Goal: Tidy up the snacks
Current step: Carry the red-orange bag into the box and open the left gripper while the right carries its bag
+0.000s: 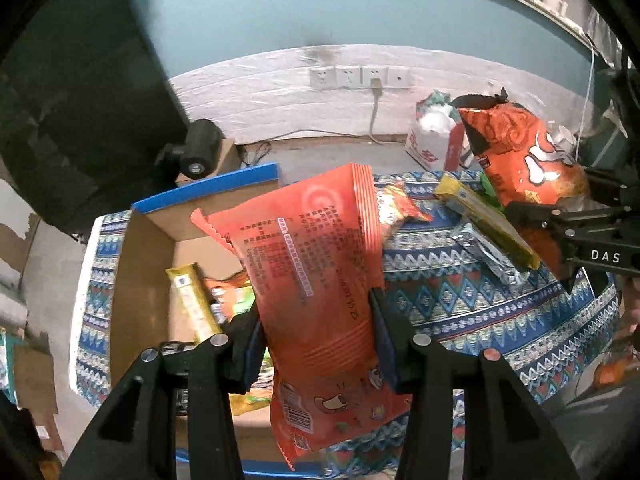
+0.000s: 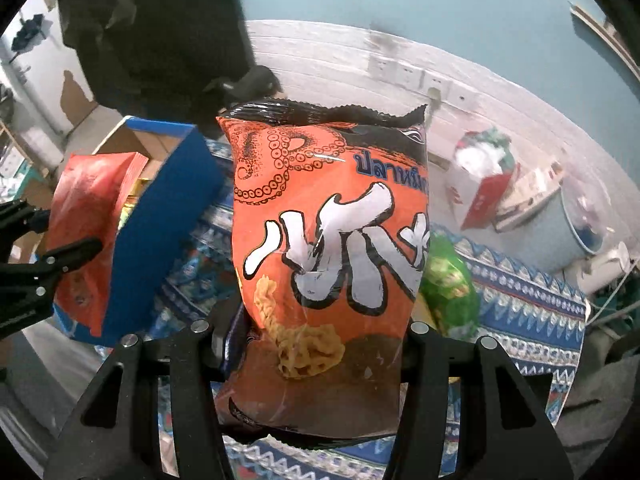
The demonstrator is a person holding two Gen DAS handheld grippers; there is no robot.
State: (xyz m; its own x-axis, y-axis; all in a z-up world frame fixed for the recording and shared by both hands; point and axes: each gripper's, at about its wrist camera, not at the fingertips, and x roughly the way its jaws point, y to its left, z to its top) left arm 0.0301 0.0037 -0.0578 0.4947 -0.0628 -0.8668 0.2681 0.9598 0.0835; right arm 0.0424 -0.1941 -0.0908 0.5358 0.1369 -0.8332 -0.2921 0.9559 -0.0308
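Left claw clamps a flat red foil snack packet above the blue-edged cardboard box; right claw grips an orange crinkly puffed-snack bag over the patterned worktop.
Both packs look light, soft, slippery and crushable; hold mid-body, gently.

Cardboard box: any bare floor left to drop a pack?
Inside the blue-rimmed cardboard box, the far corner is bare, bordered by the back wall and the yellow snack bar. Near end is crowded with orange and green packets.
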